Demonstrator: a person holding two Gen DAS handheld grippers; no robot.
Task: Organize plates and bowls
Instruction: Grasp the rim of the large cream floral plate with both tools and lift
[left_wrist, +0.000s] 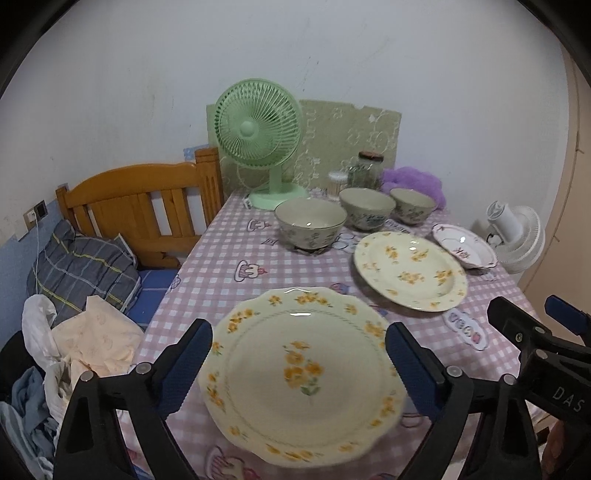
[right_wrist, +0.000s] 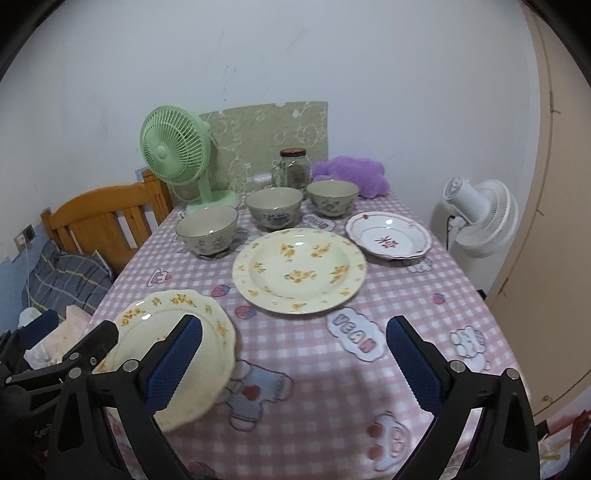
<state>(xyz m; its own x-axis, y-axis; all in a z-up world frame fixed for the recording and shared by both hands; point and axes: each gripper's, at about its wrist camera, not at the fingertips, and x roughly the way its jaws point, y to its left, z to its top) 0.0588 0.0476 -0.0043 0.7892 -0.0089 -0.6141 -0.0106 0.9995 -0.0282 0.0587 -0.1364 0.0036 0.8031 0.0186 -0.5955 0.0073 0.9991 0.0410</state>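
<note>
A cream scalloped plate with yellow flowers (left_wrist: 301, 373) lies between the fingers of my left gripper (left_wrist: 299, 369), whose jaws stand wide at the plate's two edges; it looks lifted off the cloth, also in the right wrist view (right_wrist: 173, 332). My right gripper (right_wrist: 293, 363) is open and empty over the near table. A round yellow-flowered plate (right_wrist: 299, 269) lies mid-table, a white pink-rimmed dish (right_wrist: 388, 238) to its right. Three patterned bowls (right_wrist: 207, 229) (right_wrist: 274, 206) (right_wrist: 332, 196) stand in a row behind.
A green fan (right_wrist: 175, 155), a glass jar (right_wrist: 293, 170) and a purple cushion (right_wrist: 351, 175) stand at the table's back. A wooden bed frame (left_wrist: 140, 206) with bedding is to the left. A white fan (right_wrist: 480, 218) stands right of the table.
</note>
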